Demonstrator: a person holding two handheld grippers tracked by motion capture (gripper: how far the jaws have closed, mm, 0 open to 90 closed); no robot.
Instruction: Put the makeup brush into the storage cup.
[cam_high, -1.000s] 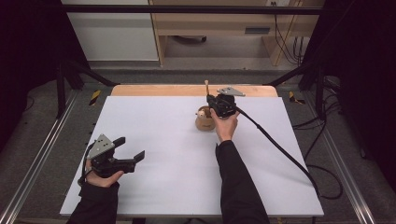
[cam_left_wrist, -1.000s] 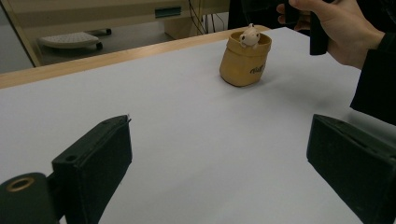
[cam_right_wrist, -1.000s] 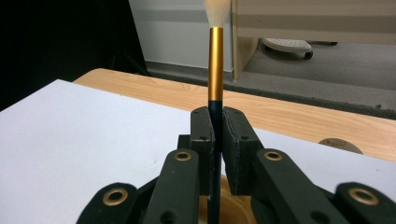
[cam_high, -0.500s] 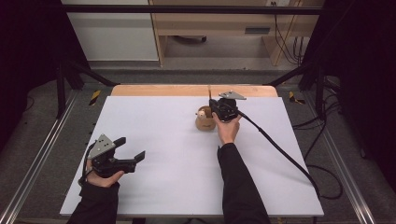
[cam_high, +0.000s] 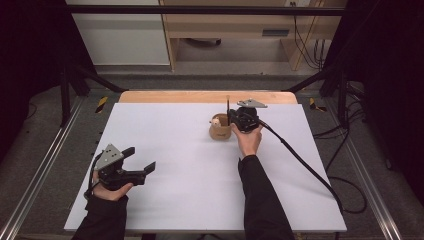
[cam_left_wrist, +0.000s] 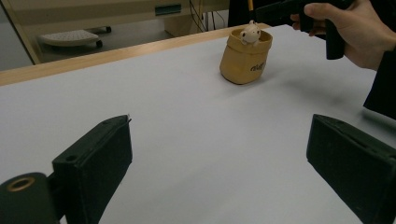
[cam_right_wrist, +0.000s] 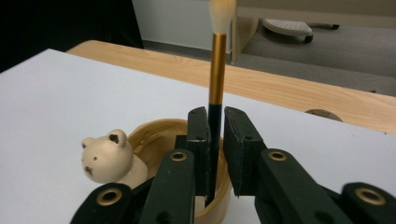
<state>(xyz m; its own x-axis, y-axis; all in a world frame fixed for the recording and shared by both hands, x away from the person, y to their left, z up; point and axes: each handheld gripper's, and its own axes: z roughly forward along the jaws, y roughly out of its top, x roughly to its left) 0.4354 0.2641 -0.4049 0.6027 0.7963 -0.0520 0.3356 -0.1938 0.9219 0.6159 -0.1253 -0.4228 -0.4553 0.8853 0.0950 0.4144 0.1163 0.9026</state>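
1. The right tool (cam_right_wrist: 215, 154) stands right over the tan cup (cam_high: 220, 131) with the little bear (cam_right_wrist: 105, 156) on its rim, at the far side of the white desk (cam_high: 200, 190).
2. Its jaws are nearly together around a brush (cam_right_wrist: 217, 70), standing up with its soft tip on top.
3. The brush's bottom end is in the cup. Letting go is still left.
4. The jaws have just opened a tiny bit.
5. The left tool (cam_left_wrist: 219, 163) rests near the desk's front, jaws wide apart, holding nothing, same as before.
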